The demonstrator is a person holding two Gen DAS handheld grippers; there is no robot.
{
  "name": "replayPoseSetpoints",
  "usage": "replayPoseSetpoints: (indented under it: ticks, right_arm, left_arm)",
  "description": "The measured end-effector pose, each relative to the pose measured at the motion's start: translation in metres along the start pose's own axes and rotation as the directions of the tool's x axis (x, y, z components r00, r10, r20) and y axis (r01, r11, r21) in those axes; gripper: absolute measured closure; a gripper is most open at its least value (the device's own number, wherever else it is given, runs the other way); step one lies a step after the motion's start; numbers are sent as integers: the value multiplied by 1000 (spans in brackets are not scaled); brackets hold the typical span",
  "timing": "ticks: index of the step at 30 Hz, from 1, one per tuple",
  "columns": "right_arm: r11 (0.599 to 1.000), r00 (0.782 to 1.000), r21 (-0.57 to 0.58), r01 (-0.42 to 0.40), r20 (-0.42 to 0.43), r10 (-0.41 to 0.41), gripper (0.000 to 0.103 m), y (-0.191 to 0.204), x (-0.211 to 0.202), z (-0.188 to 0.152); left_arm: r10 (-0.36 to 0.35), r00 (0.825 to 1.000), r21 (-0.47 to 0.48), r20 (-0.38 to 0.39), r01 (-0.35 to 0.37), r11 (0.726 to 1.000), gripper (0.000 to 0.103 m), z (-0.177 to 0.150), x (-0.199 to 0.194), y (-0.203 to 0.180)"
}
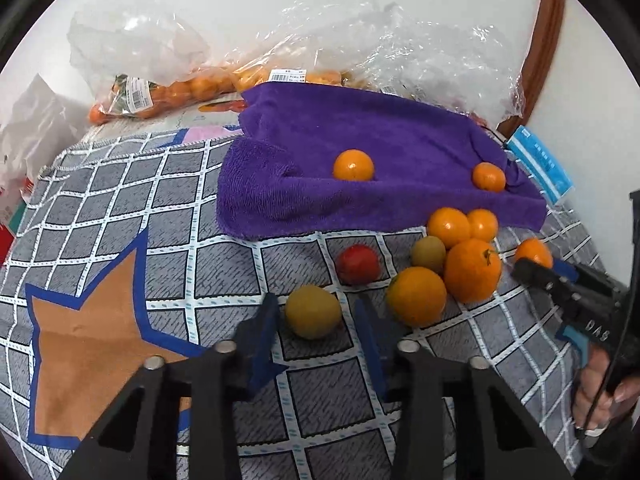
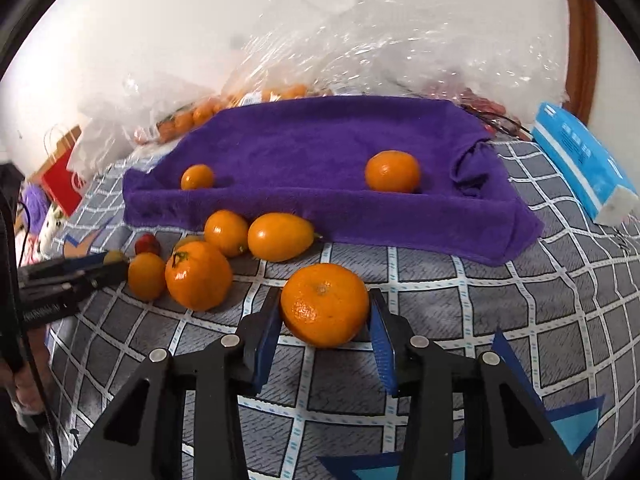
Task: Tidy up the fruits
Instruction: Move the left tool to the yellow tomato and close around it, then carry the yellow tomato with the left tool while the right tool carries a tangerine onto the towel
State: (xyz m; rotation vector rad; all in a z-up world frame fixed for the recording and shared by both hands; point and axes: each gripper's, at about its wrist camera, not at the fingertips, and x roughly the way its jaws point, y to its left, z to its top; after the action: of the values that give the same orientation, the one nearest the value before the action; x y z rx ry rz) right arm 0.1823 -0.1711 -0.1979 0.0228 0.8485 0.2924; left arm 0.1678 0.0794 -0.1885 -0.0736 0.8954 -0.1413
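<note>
In the left wrist view my left gripper is open, its blue pads either side of a yellow-green fruit on the checked cloth. A red tomato and a cluster of oranges lie beyond. Two oranges sit on the purple towel. In the right wrist view my right gripper has its pads against both sides of a large orange that rests on the cloth. The towel and its two oranges lie ahead.
Clear plastic bags of small oranges lie behind the towel by the wall. A blue tissue pack lies at the right. A red paper bag stands at the far left. A brown wooden frame rises at the back right.
</note>
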Motion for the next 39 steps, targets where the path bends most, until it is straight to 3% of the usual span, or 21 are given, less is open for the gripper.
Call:
replayPoseSetpoints:
  ticks: [18,39]
  right_arm:
    - [999,999,-14,37,11,-37,61,5,-1,-1]
    - [999,998,-2,53,38,-53,62,5,-5,-2]
  left_arm:
    - [-95,995,-57,30,96,994,76,-3,0,9]
    - [-106,993,-44,44,108,993,76,-4,-3,8]
